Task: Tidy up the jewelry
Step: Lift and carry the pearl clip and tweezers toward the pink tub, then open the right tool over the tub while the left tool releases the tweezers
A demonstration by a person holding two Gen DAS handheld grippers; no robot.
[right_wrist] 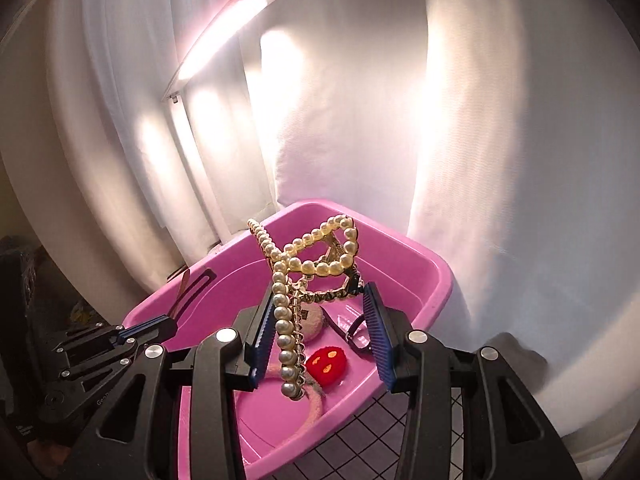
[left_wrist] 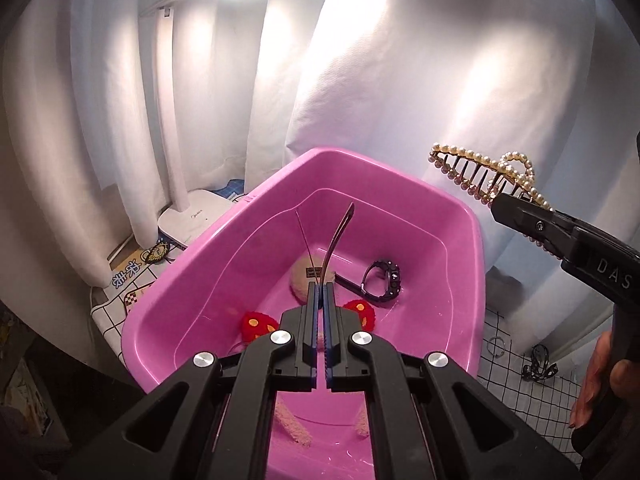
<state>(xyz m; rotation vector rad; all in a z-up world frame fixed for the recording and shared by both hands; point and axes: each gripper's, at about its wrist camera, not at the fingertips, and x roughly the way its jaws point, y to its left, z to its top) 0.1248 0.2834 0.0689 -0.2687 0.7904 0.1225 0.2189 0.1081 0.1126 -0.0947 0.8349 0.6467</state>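
Right wrist view is showing the right tongs (right_wrist: 320, 316) pinching the pearl hair claw (right_wrist: 304, 272) just above the pink bin (right_wrist: 436, 280), while the left tongs (left_wrist: 321, 294), pressed together on a thin hairpin (left_wrist: 340, 236), are hanging over it too.

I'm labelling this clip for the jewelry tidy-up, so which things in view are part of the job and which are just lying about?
Part of the job:
- pearl hair claw, held by the right gripper
- thin hair clip, pinched in the left gripper
- pink tub
- watch and red mushroom headband, inside the tub

Lying about:
- desk lamp
- white curtain
- grid-pattern cloth
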